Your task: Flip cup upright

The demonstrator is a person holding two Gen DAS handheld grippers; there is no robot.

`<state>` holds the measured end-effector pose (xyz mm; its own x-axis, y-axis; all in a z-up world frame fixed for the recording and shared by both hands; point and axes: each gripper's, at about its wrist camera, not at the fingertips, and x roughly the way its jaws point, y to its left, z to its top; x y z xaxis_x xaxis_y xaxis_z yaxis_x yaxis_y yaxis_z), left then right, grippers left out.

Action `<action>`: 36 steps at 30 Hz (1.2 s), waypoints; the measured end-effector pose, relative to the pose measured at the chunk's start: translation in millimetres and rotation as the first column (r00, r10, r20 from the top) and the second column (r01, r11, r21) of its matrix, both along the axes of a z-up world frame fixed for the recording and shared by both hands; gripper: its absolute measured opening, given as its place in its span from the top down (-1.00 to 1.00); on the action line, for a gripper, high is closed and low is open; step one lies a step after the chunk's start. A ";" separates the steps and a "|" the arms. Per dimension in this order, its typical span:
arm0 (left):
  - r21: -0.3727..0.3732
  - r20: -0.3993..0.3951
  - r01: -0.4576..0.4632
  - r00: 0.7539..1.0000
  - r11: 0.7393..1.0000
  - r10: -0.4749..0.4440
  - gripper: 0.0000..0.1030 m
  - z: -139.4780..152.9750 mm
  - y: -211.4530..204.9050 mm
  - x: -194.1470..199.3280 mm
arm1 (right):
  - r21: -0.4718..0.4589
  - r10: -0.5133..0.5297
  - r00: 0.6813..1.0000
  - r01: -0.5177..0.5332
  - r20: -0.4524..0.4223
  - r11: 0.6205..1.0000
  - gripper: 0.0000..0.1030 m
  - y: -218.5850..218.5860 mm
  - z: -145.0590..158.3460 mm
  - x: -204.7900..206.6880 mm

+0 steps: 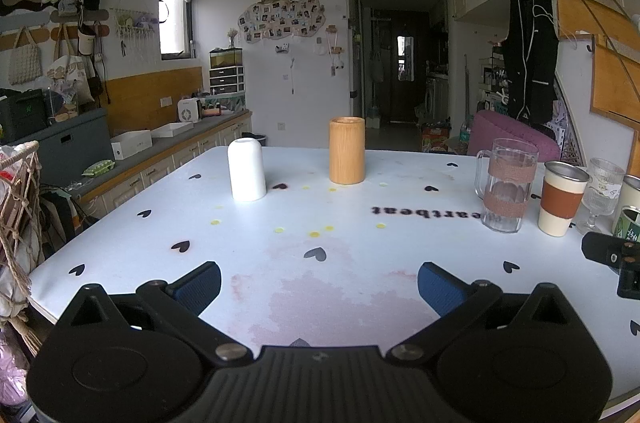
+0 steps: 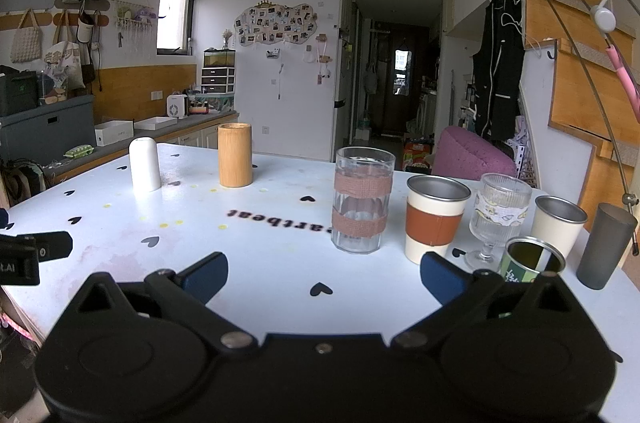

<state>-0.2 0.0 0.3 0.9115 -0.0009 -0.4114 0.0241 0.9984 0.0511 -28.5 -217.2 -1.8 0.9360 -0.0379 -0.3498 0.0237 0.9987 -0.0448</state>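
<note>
A white cup [image 1: 246, 169] stands upside down at the far left of the white table [image 1: 360, 275]; it also shows in the right wrist view [image 2: 145, 164]. A dark grey cup [image 2: 605, 246] stands upside down at the table's right edge. A bamboo cup [image 1: 347, 150] stands mouth up beside the white one, also in the right wrist view [image 2: 235, 155]. My left gripper [image 1: 319, 287] is open and empty over the near table. My right gripper [image 2: 324, 277] is open and empty, just short of the row of cups.
A taped glass mug [image 2: 362, 201], a cup with a brown sleeve [image 2: 435, 223], a stemmed glass [image 2: 500, 223], a cream steel cup [image 2: 558, 225] and a green tin [image 2: 530, 260] crowd the right side. A counter [image 1: 168, 147] runs along the left.
</note>
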 end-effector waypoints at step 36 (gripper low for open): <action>0.001 0.002 -0.002 1.000 1.000 0.002 -1.00 -1.5 -3.9 2.7 | -0.006 -0.003 1.000 0.002 -0.001 1.000 -1.00 -0.4 0.9 -0.1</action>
